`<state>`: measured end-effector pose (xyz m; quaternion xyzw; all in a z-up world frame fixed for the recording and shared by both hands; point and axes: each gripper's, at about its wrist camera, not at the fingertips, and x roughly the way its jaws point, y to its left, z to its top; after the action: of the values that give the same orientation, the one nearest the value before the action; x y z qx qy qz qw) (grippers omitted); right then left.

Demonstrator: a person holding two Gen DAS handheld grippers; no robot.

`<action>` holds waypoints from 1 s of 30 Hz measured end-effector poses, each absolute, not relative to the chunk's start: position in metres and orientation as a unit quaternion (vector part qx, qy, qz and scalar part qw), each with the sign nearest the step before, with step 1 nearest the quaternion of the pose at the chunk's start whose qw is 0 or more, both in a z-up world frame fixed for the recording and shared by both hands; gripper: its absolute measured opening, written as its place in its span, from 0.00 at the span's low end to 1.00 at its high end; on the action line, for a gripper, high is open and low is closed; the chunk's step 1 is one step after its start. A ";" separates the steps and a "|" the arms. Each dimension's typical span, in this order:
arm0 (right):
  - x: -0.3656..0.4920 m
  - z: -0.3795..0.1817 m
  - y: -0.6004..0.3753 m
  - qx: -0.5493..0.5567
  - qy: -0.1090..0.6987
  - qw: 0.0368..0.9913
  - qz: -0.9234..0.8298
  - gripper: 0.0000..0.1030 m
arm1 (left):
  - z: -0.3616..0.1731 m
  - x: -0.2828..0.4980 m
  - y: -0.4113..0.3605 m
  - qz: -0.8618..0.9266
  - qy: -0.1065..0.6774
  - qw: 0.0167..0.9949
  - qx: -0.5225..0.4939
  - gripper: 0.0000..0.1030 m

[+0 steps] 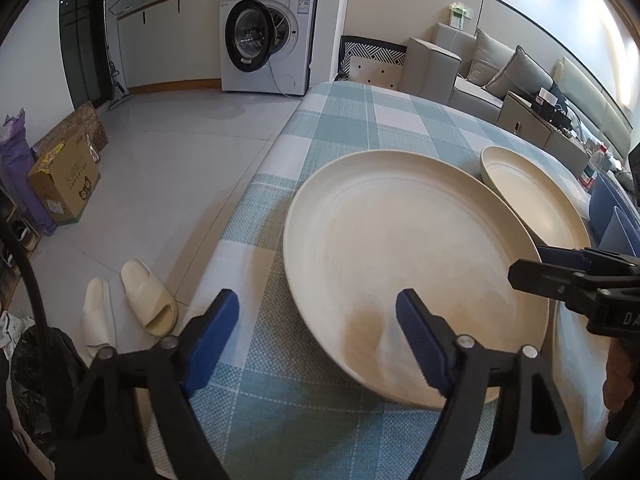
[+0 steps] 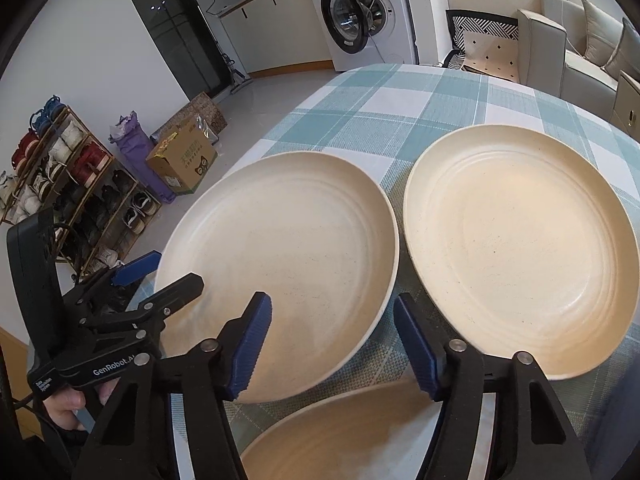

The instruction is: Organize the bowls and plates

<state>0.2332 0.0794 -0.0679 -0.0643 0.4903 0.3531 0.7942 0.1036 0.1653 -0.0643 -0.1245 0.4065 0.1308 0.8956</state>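
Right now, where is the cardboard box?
The cardboard box sits on the floor left of the table, seen in both views, between a purple bag and the wall, near the shoe rack.

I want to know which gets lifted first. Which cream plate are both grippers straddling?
The left plate, at the table's edge: both grippers straddle its rim; the right plate has none.

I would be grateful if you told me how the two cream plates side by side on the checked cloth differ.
The left plate sits at the table's edge, nearer the floor; the right plate lies further in on the checked cloth. Both grippers, the left gripper and the right gripper, stand at the left plate's rim; none at the right plate. Both plates are cream, round, shallow, empty and speckled.
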 end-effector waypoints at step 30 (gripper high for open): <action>0.222 -0.063 0.095 -0.118 0.458 0.816 0.333 0.33 | -0.065 0.101 0.173 0.135 0.400 0.895 -0.146 0.32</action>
<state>0.2224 0.0945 -0.0627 -0.1177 0.4583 0.3331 0.8156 0.1008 0.1730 -0.0654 -0.1457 0.4002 0.1347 0.8947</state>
